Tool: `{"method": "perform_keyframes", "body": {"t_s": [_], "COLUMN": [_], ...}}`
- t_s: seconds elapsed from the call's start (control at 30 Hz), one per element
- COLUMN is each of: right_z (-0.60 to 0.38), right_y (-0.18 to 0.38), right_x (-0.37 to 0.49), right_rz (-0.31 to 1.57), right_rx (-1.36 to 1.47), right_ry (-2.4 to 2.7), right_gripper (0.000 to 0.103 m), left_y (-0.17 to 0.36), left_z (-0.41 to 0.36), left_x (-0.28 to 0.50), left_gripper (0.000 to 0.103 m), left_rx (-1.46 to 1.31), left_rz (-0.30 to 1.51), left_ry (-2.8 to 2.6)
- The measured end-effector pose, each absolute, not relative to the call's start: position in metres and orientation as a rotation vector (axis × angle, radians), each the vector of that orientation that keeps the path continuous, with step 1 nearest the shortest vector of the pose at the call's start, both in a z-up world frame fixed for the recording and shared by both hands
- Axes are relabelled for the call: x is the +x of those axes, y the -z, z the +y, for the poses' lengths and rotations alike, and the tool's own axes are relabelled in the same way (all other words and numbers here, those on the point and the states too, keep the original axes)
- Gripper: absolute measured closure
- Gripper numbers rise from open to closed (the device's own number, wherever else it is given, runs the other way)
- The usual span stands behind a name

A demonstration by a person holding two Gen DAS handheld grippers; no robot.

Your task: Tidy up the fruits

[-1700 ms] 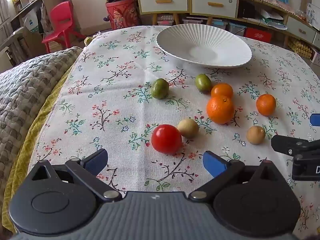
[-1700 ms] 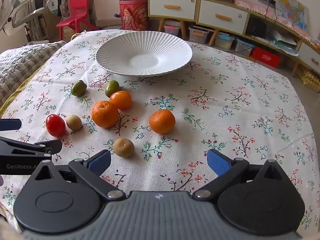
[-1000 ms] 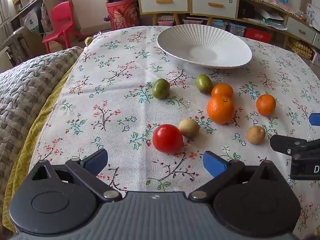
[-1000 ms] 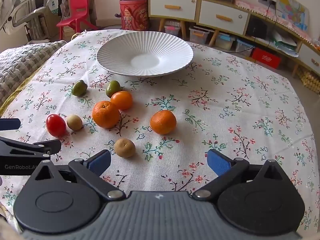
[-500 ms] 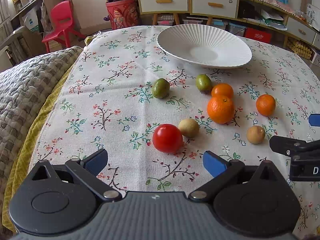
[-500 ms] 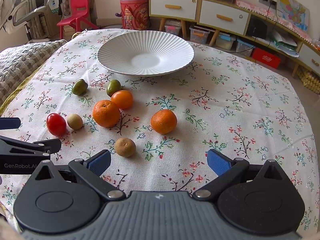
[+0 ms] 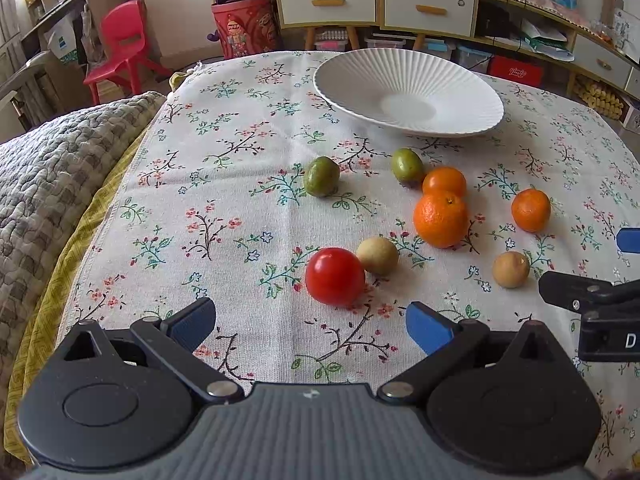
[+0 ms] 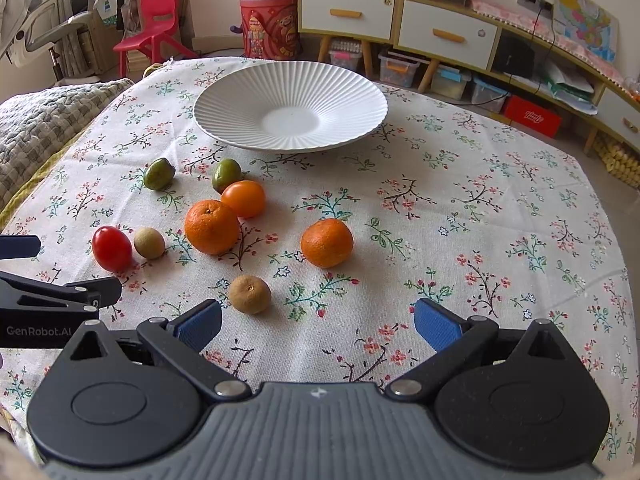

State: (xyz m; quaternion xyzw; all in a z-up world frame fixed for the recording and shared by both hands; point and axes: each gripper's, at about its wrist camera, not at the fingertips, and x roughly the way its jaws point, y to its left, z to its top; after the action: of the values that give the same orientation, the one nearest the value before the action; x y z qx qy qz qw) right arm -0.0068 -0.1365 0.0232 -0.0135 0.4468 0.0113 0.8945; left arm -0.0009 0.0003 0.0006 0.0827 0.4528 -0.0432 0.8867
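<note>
A white ribbed plate (image 7: pixel 472 92) (image 8: pixel 224 100) stands empty at the far side of the floral tablecloth. Loose fruit lies in front of it: a red tomato (image 7: pixel 335 276) (image 8: pixel 111 248), a pale round fruit (image 7: pixel 377 255) (image 8: pixel 149 243), a brown round fruit (image 7: pixel 511 269) (image 8: pixel 249 294), three oranges (image 7: pixel 440 220) (image 8: pixel 327 243) and two green fruits (image 7: pixel 321 176) (image 8: pixel 159 174). My left gripper (image 7: pixel 310 326) is open and empty, just short of the tomato. My right gripper (image 8: pixel 318 326) is open and empty, near the brown fruit.
A quilted grey blanket (image 7: pixel 44 184) over a yellow cloth lies along the table's left edge. Behind the table are a red chair (image 7: pixel 120 48), a red bin (image 8: pixel 270 28) and low cabinets with drawers (image 8: pixel 400 20). Each gripper shows at the edge of the other's view.
Both views have shifted only very slightly. The fruit and plate have not moved, and both grippers stay open.
</note>
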Motion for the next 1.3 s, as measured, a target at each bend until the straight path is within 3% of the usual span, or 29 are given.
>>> {"method": "perform_keyframes", "body": {"t_s": [1.3], "right_z": [-0.1377], "right_y": [-0.0230], "right_x": [-0.0075], "right_rz": [0.924], "right_rx": [-0.030], "right_ry": [-0.015], "right_gripper": [0.000], "left_y": [-0.0028], "left_z": [0.0014], "left_x": [-0.0020], "left_gripper": [0.011], "left_rx": [0.163], "left_rz": [0.939], "left_ry": [0.103]}}
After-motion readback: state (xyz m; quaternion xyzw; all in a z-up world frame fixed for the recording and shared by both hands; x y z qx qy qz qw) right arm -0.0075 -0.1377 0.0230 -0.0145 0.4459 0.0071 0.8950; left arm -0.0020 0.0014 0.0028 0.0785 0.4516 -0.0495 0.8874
